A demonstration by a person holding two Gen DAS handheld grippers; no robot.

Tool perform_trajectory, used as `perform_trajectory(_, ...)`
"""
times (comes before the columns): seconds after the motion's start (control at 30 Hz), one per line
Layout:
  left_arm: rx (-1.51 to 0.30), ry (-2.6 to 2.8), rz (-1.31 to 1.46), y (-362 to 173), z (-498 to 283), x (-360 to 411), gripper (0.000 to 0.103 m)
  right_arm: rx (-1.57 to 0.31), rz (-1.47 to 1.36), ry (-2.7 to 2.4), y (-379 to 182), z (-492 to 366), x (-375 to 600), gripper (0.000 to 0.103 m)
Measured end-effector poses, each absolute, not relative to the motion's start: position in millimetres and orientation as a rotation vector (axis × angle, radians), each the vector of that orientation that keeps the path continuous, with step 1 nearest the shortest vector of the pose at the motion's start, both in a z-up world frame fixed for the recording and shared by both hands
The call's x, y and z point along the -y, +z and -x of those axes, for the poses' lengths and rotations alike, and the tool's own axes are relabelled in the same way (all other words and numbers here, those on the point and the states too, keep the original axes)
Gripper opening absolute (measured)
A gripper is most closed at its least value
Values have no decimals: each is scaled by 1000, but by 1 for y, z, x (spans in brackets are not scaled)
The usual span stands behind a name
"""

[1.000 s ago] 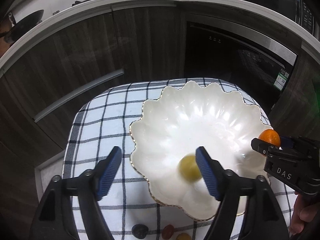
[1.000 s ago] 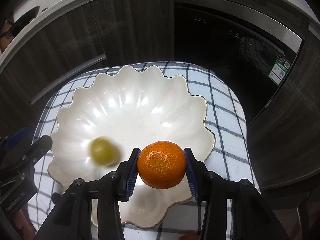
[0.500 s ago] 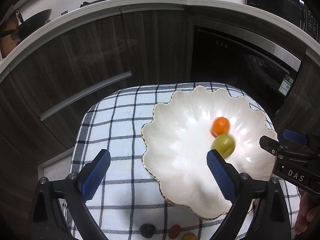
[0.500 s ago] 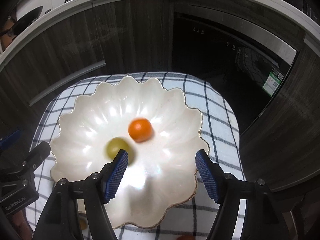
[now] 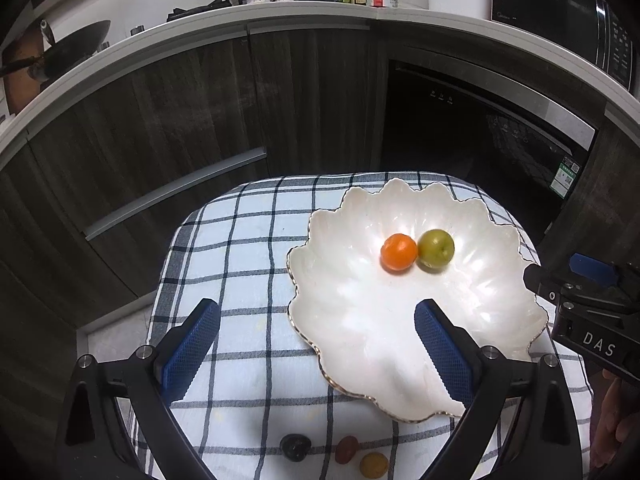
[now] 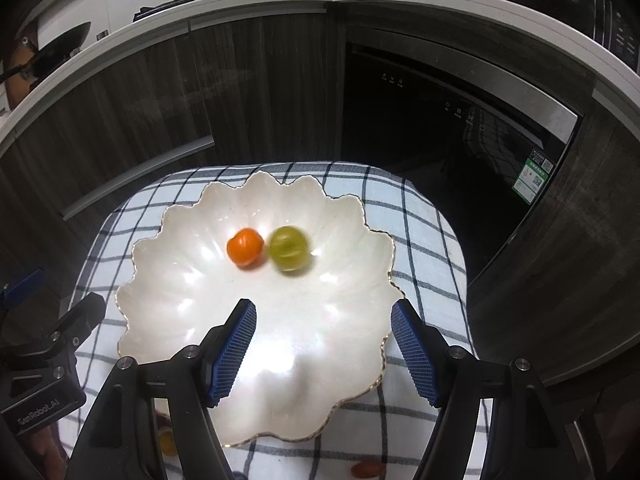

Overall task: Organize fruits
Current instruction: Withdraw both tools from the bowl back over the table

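A white scalloped plate (image 5: pixel 352 280) (image 6: pixel 180 280) lies on a checked cloth. Near its middle an orange mandarin (image 5: pixel 399 252) (image 6: pixel 245 247) rests against a green round fruit (image 5: pixel 436 249) (image 6: pixel 289 248), which is blurred in the right wrist view. My left gripper (image 5: pixel 316 308) hangs open over the plate's near left rim, nothing between its blue pads. My right gripper (image 6: pixel 323 306) is open above the plate's near part, also with nothing in it. Neither touches the fruit. On the cloth's near edge lie a dark fruit (image 5: pixel 295 447), a red one (image 5: pixel 346 449) and a yellow one (image 5: pixel 374 465).
The checked cloth (image 5: pixel 240 240) covers a small table that drops off on all sides. Dark wooden cabinets (image 5: pixel 160 140) and a black built-in appliance (image 5: pixel 480 140) stand beyond it. The worktop (image 5: pixel 320 12) above carries bottles, a pan and a white cooker.
My right gripper opened and let go of the mandarin, which now lies in the plate. The green fruit rolled to the far side beside it. My left jaws widened, and both grippers drew back.
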State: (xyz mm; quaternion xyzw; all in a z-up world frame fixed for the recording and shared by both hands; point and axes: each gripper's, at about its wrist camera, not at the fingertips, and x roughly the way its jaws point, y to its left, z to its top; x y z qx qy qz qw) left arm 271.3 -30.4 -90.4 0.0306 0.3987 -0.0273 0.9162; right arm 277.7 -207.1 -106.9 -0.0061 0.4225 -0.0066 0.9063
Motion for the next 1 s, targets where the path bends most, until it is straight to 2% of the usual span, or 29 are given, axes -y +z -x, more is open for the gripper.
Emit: perform_trajectory(1.0,-784,-44,-44,-72,-194,15,99,-784,41,62,-77,-210,190,72)
